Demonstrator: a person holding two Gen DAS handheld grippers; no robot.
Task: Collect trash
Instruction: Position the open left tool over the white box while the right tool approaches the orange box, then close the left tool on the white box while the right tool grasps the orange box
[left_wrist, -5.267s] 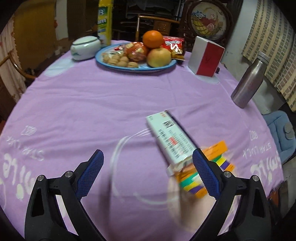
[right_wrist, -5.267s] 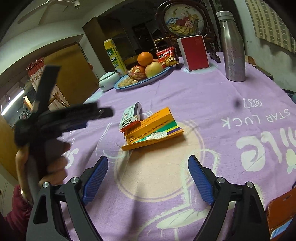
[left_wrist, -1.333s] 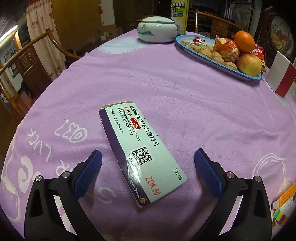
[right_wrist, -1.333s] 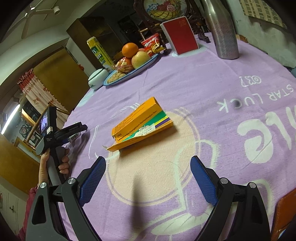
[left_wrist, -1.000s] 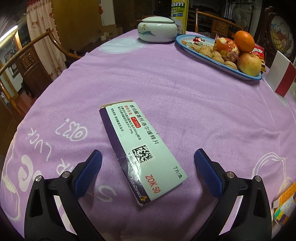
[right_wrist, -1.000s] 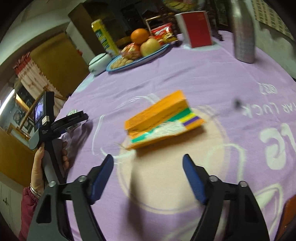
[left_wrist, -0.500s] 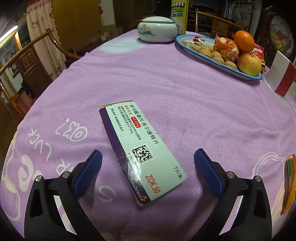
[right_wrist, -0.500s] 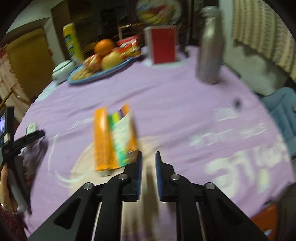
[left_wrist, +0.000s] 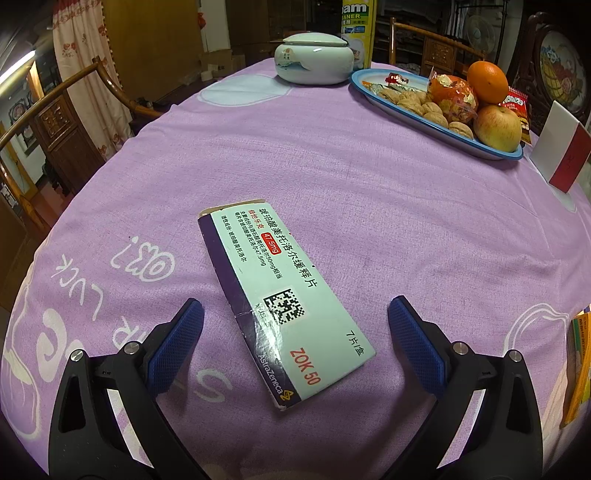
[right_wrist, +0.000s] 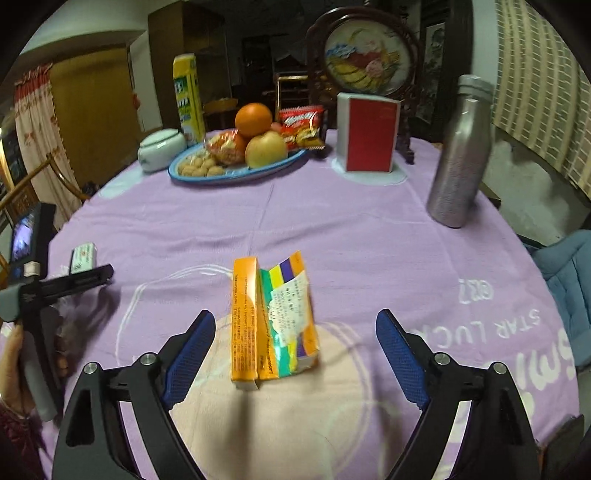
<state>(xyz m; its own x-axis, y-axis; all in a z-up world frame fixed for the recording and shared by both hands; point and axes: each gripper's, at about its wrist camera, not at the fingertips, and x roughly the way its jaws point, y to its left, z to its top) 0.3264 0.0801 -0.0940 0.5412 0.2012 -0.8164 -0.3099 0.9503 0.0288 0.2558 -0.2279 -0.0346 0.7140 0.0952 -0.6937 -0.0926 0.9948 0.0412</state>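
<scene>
A pale blue medicine box (left_wrist: 280, 295) with a dark side lies flat on the purple tablecloth (left_wrist: 369, 206). My left gripper (left_wrist: 295, 343) stands open around its near end, pads apart from it. In the right wrist view an orange box (right_wrist: 271, 321) with green, yellow and purple stripes and a white label lies on the cloth. My right gripper (right_wrist: 295, 354) straddles its near end with its jaws opening wide, nothing pressed by the pads. The left gripper (right_wrist: 79, 277) shows there at the left, in a hand, with the medicine box (right_wrist: 83, 256) beyond it.
A blue plate (right_wrist: 236, 171) with an orange, an apple, nuts and snacks stands at the back. Near it are a white lidded jar (right_wrist: 160, 149), a yellow carton (right_wrist: 188, 98), a red and white box (right_wrist: 369, 133) and a steel bottle (right_wrist: 460, 155). Wooden chairs (left_wrist: 55, 122) ring the table.
The right gripper shut, turned the orange box lengthwise toward me, then opened wide again and rose a little. The left gripper and the medicine box have not moved.
</scene>
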